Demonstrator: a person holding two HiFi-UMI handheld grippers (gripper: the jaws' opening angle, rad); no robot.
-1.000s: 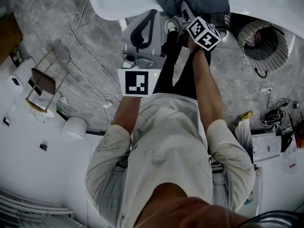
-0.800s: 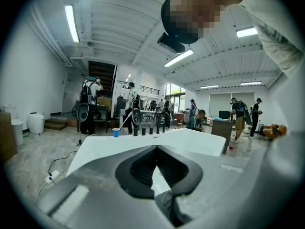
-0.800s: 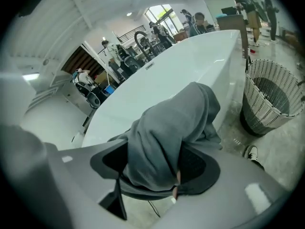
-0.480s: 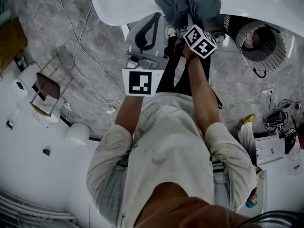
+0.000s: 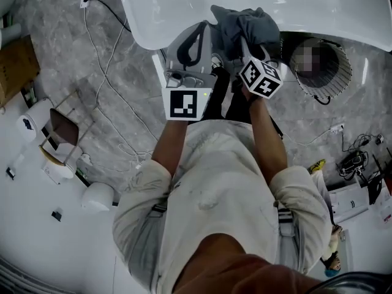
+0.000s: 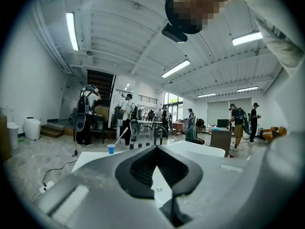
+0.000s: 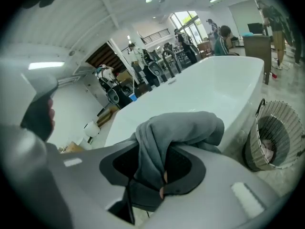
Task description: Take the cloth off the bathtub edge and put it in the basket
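right gripper (image 7: 153, 156): just been closing, now clamped on the grey cloth (image 7: 183, 128) | cloth: bunched up, flopped over the jaws, right in front of the white bathtub (image 7: 205, 89) | basket (image 7: 274, 137): on the floor by the tub end, apart from cloth | left gripper (image 6: 155, 149): pressed together, nothing in there

**Open hall, seen from above and along the room.** Floor (image 5: 128, 78) of grey mottled stone. White wall (image 6: 33, 75) at left. Ribbed white ceiling (image 6: 124, 32) carries long strip lights (image 6: 72, 30). A dark staircase (image 6: 101, 82) rises at the rear, near tall daylit windows (image 6: 171, 100). Worktables (image 6: 147, 124) stand mid-hall. On the floor are what appears to be a wood-topped stool (image 5: 60, 127) and a brown box (image 5: 15, 66).
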